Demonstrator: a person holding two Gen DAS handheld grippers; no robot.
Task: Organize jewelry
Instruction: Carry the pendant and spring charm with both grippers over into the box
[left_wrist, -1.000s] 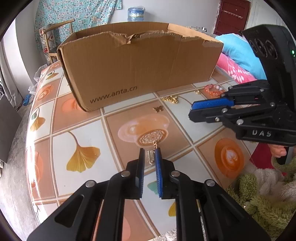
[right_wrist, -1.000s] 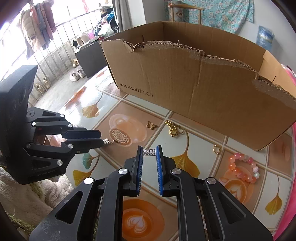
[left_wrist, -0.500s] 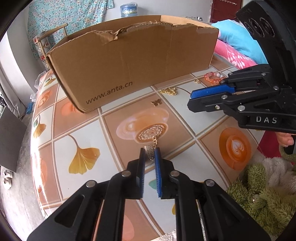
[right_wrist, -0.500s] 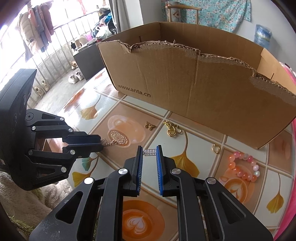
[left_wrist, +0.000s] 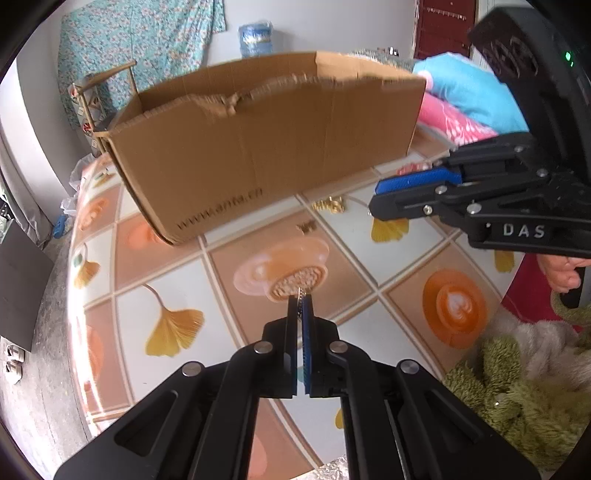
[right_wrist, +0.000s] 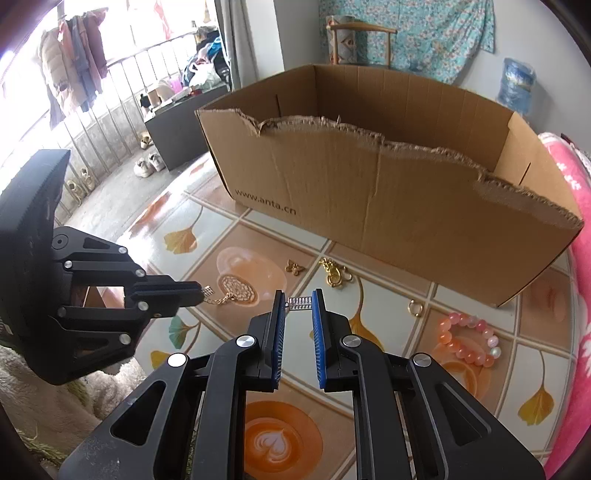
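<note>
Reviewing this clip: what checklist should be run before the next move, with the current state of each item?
1. Left gripper pinches the earring chain: ok; its jaws have just been closing on it.
2. Round pendant off the table: not ok, it lies flat.
3. Right gripper clamps the silver strip: ok.
4. Cardboard box top open: ok.
5. The two tools apart from each other: ok.

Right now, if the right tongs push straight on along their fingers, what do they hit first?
Probably the small silver clasp piece sitting across the tips of the right tongs, then the tabletop just past it. The gold charm and the cardboard box lie further on; depth is unclear.
</note>
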